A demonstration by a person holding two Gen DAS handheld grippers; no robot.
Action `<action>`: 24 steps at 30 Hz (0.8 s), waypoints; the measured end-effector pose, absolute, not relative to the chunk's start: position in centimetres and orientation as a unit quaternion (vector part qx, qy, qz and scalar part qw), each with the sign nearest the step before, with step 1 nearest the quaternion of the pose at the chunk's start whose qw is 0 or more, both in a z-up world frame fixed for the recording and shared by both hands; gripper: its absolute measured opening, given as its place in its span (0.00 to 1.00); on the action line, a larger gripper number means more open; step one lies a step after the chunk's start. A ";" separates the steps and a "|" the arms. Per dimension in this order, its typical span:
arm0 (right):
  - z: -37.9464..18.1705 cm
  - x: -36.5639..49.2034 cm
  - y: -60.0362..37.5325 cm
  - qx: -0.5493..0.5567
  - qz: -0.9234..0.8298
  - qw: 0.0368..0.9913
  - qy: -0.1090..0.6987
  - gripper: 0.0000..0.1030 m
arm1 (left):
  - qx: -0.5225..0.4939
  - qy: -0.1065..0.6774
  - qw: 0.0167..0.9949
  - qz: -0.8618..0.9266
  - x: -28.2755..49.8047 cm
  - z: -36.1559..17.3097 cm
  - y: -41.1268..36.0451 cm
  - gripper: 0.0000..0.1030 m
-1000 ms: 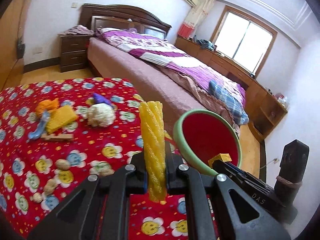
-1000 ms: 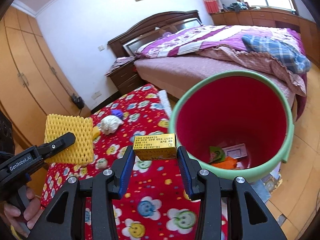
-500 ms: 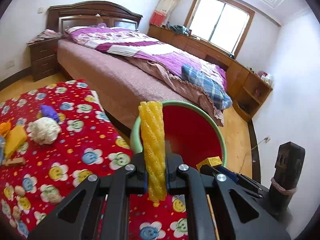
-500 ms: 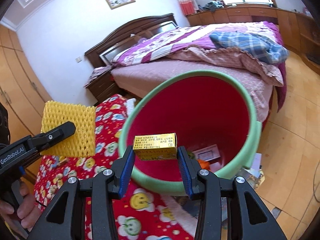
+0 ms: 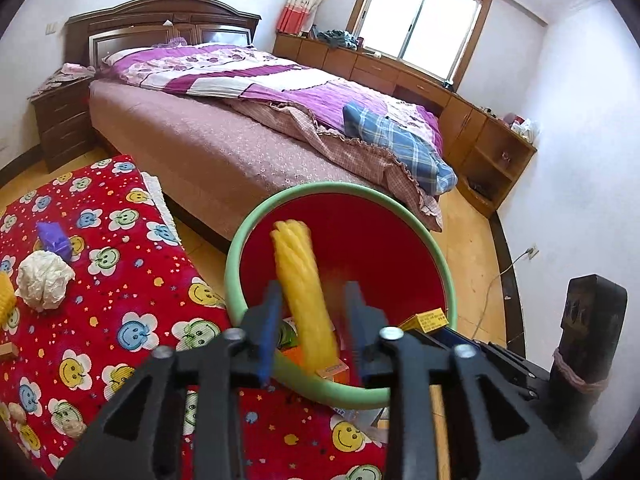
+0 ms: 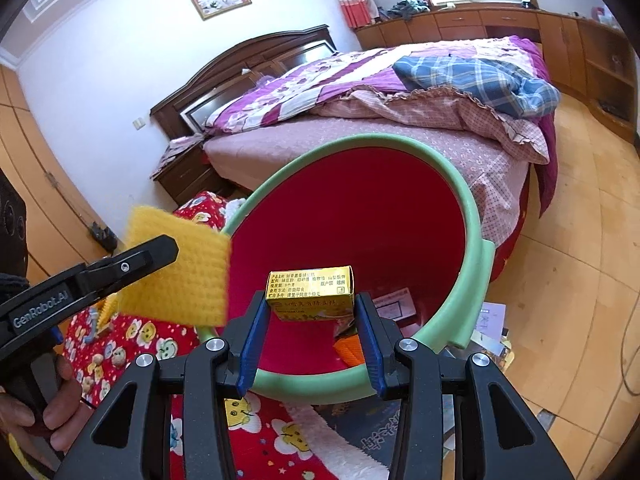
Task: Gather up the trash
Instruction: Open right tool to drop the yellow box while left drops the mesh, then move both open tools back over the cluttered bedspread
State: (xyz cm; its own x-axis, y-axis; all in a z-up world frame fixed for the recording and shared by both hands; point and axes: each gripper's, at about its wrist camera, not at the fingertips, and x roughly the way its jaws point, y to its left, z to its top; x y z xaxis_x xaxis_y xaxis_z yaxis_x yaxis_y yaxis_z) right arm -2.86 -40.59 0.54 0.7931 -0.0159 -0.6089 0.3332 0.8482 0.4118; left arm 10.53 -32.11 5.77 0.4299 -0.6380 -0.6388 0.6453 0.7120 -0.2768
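Over the mouth of the red bin [image 5: 384,240] with the green rim, the left gripper [image 5: 312,312] is opening its jaws, and the yellow foam net [image 5: 304,292], blurred, sits loose between the blue pads with clear space on the right side. Beside it, the right gripper [image 6: 312,320] pinches a small gold box [image 6: 310,292] by its two ends, holding it above the bin's opening. Down in the bin lie scraps of orange and paper. On the red smiley-face cloth [image 5: 120,300] to the left, a crumpled white wad [image 5: 42,280] and a purple scrap [image 5: 54,240] lie near each other, well apart from the bin.
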 end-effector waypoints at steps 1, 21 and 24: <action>0.5 -2.8 -40.6 0.258 -0.096 0.911 0.307 0.43 | 0.005 0.375 0.846 -0.378 10.5 5.7 -32.1 0.33; 0.7 -2.2 -40.3 0.264 -0.092 0.912 0.301 0.64 | -0.023 0.384 0.866 -0.320 10.7 5.6 -27.2 0.33; 1.0 -2.3 -40.0 0.263 -0.092 0.913 0.297 0.65 | -0.028 0.381 0.870 -0.312 10.6 5.8 -26.1 0.33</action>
